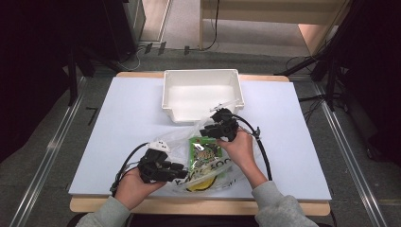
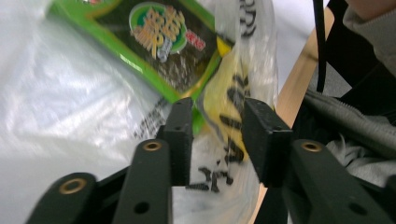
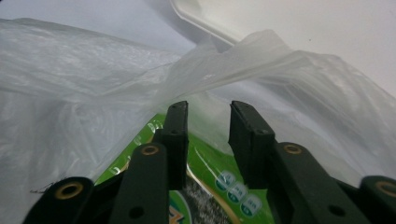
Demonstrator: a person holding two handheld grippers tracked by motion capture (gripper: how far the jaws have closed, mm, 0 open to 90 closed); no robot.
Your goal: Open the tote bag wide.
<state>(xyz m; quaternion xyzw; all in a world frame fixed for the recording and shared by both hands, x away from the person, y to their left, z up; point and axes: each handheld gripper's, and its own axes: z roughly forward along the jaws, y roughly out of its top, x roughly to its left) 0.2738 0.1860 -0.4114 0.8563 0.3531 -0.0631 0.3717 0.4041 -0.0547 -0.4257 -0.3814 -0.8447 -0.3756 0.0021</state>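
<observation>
The left gripper (image 1: 176, 166) hangs low over the near left edge of a clear plastic bag (image 1: 182, 137), its jaws standing partly apart; in the left gripper view the printed film of the bag lies in the gap between them, but the pads (image 2: 180, 135) do not seem to press on it, so it looks let go rather than held. Just ahead of those jaws and a little to their left sits the green snack packet (image 2: 163, 46), already inside the bag, with a yellow item (image 2: 219, 100) next to it under the film. Farther right, the right gripper (image 1: 208, 131) sits over the bag's far edge, jaws likewise partly open with nothing clamped; in the right gripper view a loose fold of film rises just beyond the fingertips and the packet lies directly beneath them. Past this gripper stands the white bin (image 1: 202, 75), apart from the bag. Judging by this, the packing is done: the goods are in. What seems left is closing or moving the bag, though the mouth's state is hard to read through the crumpled film.
</observation>
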